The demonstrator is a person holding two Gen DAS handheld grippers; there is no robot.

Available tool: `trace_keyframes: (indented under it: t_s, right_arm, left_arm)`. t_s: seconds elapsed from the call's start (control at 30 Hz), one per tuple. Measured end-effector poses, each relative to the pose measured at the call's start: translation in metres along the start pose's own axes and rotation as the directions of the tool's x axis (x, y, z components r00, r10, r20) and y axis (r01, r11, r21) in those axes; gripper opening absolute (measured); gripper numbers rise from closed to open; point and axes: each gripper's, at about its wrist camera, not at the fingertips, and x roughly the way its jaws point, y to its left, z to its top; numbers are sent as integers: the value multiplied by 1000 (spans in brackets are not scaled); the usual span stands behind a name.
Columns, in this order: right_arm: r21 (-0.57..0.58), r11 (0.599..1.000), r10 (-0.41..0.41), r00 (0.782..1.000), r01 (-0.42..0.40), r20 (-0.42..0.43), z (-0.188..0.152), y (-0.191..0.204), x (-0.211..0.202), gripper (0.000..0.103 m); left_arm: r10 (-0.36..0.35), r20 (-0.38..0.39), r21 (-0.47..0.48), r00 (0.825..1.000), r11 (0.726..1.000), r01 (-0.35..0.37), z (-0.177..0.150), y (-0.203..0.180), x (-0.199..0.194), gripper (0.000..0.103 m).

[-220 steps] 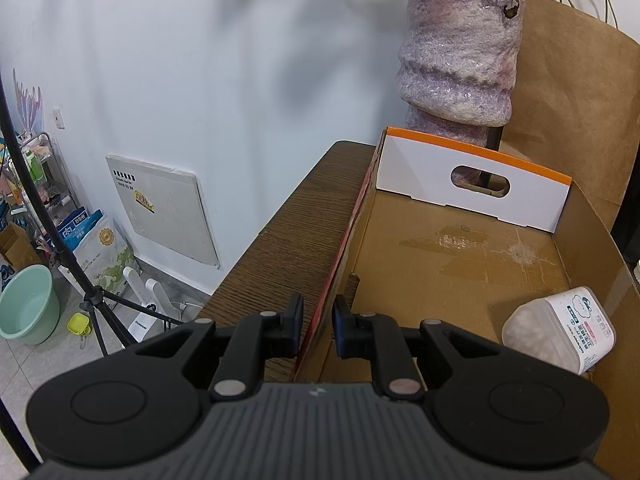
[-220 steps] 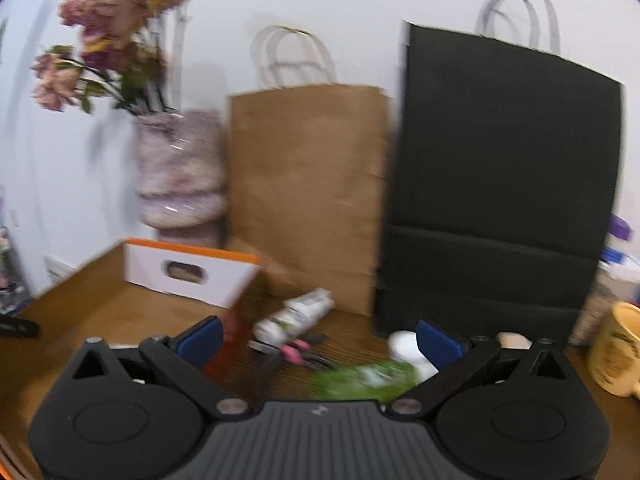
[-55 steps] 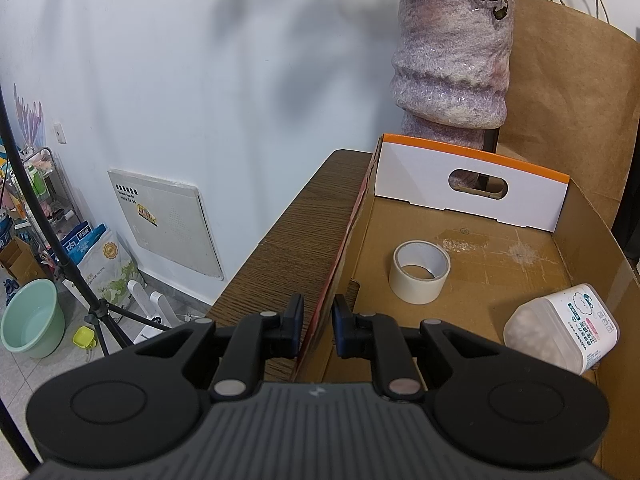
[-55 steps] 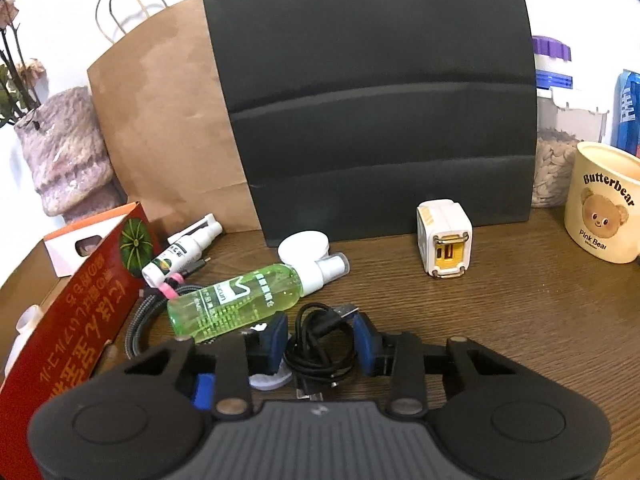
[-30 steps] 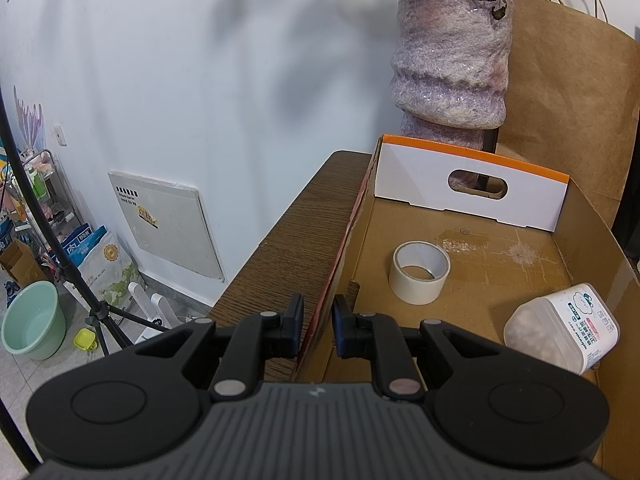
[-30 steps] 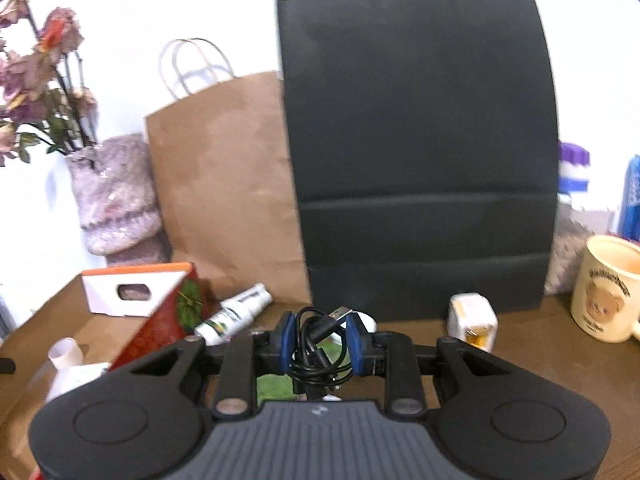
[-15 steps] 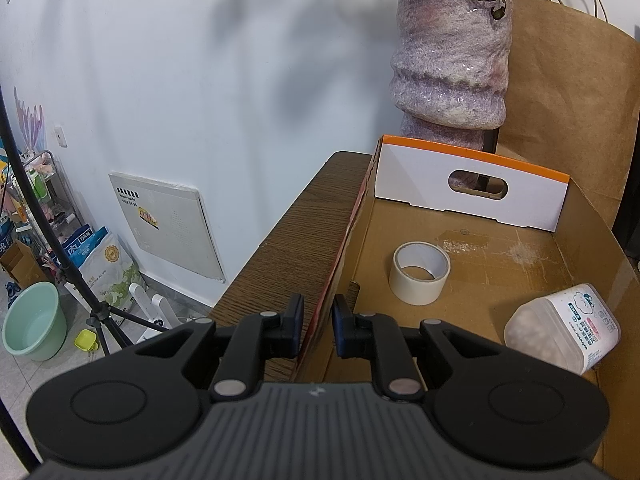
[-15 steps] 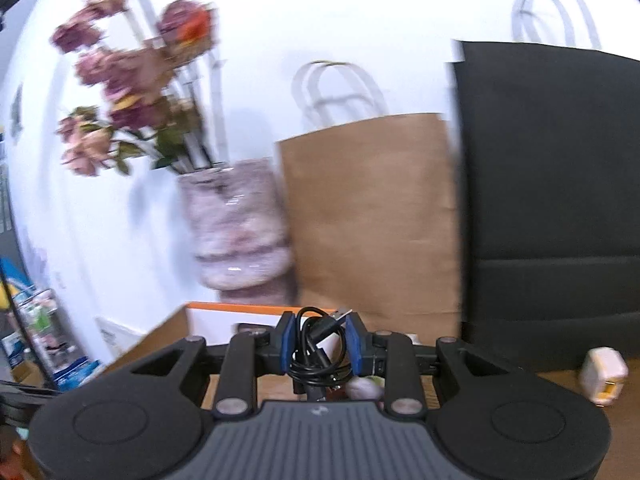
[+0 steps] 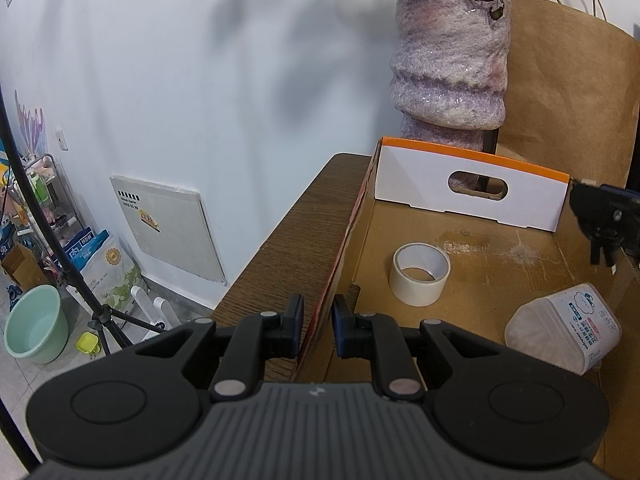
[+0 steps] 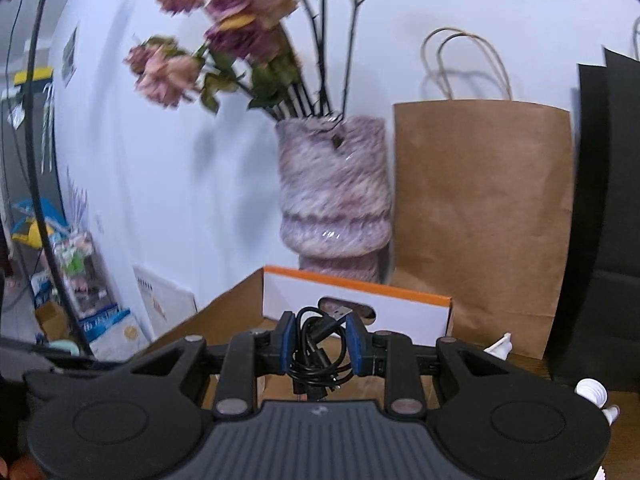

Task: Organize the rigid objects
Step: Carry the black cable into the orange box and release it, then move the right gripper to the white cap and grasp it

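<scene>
Coiled black USB cable (image 10: 320, 354) sits clamped in my right gripper (image 10: 321, 344) near the open brown cardboard box (image 9: 472, 252), not yet dropped beside the white tape roll (image 9: 420, 274) and translucent plastic tub (image 9: 562, 328) inside, while my left gripper (image 9: 317, 330) pinches the box's near-left wall.

The right gripper (image 9: 592, 220) enters the left wrist view only at the right edge, its body cut off. That edge also clips the brown bag (image 9: 572, 92). The vase (image 9: 448, 60) loses its flowers above the top edge, and its foot is hidden behind the box (image 9: 472, 192). In the right wrist view the flowers (image 10: 224, 36) are blurred, the black bag (image 10: 608, 216) is cut by the right edge, and the cable (image 10: 320, 354) partly drops behind the gripper's body.
</scene>
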Motion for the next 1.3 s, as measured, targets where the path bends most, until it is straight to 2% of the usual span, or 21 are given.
trace_keyframes:
  t_s: [0.17, 0.27, 0.3, 0.33, 0.37, 0.4, 0.43, 0.53, 1.07, 1.3]
  right_arm:
    - [-2, 1000, 2, 1000, -2, -15, -3, 0, 1, 26]
    - [5, 1000, 7, 1000, -7, -31, -4, -1, 3, 29]
    - [5, 1000, 6, 999, -6, -32, -4, -2, 3, 33]
    - [5, 1000, 5, 999, -5, -32, -5, -3, 3, 51]
    - [6, 1000, 1, 1000, -1, -30, -4, -3, 3, 63]
    - [7, 1000, -1, 1000, 1, -21, -4, -3, 1, 87]
    - [6, 1000, 5, 1000, -5, -7, -4, -3, -1, 95]
    - [-17, 1000, -4, 1000, 4, 17, -3, 0, -5, 102]
    - [-26, 999, -24, 999, 25, 24, -3, -1, -8, 103]
    - [-4, 997, -76, 995, 77, 68, 0, -24, -25, 103]
  left_arm:
    - [0, 0, 0, 1000, 1000, 0, 0, 0, 0, 16]
    - [0, 0, -1, 1000, 1000, 0, 0, 0, 0, 16]
    - [0, 0, -1, 1000, 1000, 0, 0, 0, 0, 16]
    - [0, 0, -1, 1000, 1000, 0, 0, 0, 0, 16]
    - [0, 0, 0, 1000, 1000, 0, 0, 0, 0, 16]
    - [1, 0, 0, 1000, 1000, -1, 0, 0, 0, 16]
    - [0, 0, -1, 1000, 1000, 0, 0, 0, 0, 16]
    - [0, 0, -1, 1000, 1000, 0, 0, 0, 0, 16]
    - [0, 1, -1, 1000, 1000, 0, 0, 0, 0, 16]
    - [1, 1, -1, 1000, 1000, -1, -1, -1, 0, 16]
